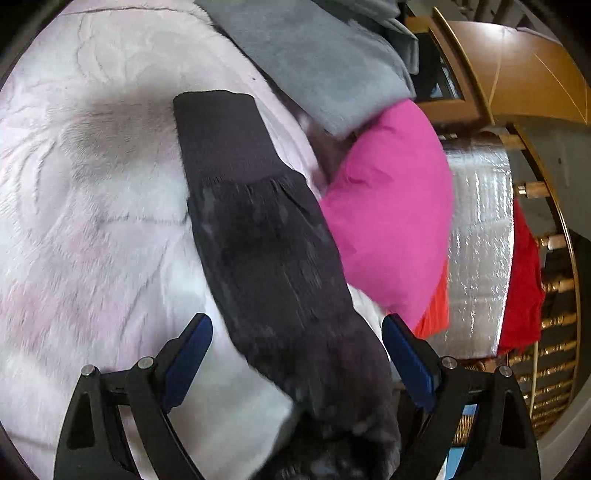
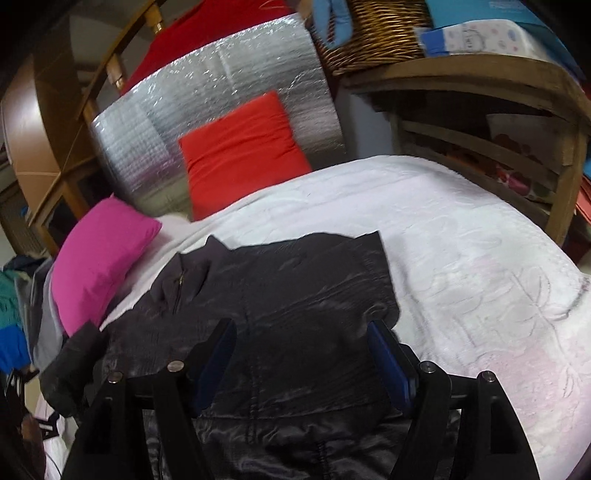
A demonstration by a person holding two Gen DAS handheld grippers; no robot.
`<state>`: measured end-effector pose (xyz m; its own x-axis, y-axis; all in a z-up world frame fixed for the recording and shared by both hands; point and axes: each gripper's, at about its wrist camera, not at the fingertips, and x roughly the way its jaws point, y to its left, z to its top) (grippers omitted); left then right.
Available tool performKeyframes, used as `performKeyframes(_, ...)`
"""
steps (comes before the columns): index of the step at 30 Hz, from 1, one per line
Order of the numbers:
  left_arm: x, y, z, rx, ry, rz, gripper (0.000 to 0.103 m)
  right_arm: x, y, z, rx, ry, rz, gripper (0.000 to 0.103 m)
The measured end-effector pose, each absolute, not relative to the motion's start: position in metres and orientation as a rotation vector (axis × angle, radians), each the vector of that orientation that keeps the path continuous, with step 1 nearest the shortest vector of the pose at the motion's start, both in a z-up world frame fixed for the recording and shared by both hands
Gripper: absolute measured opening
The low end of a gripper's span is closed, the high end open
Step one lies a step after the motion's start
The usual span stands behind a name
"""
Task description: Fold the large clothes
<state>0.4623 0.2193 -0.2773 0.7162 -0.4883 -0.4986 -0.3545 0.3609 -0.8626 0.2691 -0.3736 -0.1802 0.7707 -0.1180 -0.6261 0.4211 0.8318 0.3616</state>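
Note:
A dark grey jacket [image 2: 280,302] lies spread on a white patterned bedspread [image 2: 461,258]. In the left wrist view its sleeve [image 1: 258,236], with a ribbed cuff at the far end, runs away from me across the bedspread [image 1: 92,203]. My left gripper [image 1: 297,325] is open, one finger on each side of the sleeve, not closed on it. My right gripper [image 2: 303,332] is open just above the jacket's body, holding nothing. The jacket's collar and zip lie to the left in the right wrist view.
A pink pillow [image 1: 391,221] and an orange-red pillow [image 2: 240,151] lie at the bed's head against a silver foil panel [image 2: 229,88]. A grey cloth [image 1: 317,59] lies beyond the sleeve. A wicker basket [image 2: 373,33] sits on wooden shelves [image 2: 480,147] to the right.

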Motion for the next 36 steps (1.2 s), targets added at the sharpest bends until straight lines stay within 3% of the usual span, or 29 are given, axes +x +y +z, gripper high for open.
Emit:
performKeyframes(4,0.473,0.228,-0.281,-1.218,0.798,-0.083,0.085,0.276,-0.376,-0.188,0.528,0.636,-0.306,0.076)
performKeyframes(6,0.481,0.225,-0.280,-1.169,0.822,-0.075,0.071,0.279,-0.378,-0.190,0.542,0.635,-0.307,0.076)
performKeyframes(10,0.490,0.223,-0.289,-1.081,0.866,-0.026,0.014,0.281,-0.383,-0.190,0.554,0.632,-0.316,0.076)
performKeyframes(16,0.484,0.204,-0.235,-0.926,0.748,-0.070,0.007,0.275,-0.396,-0.189,0.599,0.617,-0.339,0.076)
performKeyframes(25,0.446,0.057,-0.124,-0.556,0.628,-0.419,0.006,0.253,-0.422,-0.180,0.691,0.563,-0.403,0.076)
performKeyframes(32,0.414,-0.089,-0.141,-0.275,0.756,-0.655,0.006,0.237,-0.441,-0.178,0.777,0.547,-0.420,0.076)
performKeyframes(36,0.401,-0.141,-0.190,-0.156,1.025,-0.755,0.009,0.235,-0.443,-0.176,0.792,0.556,-0.402,0.076)
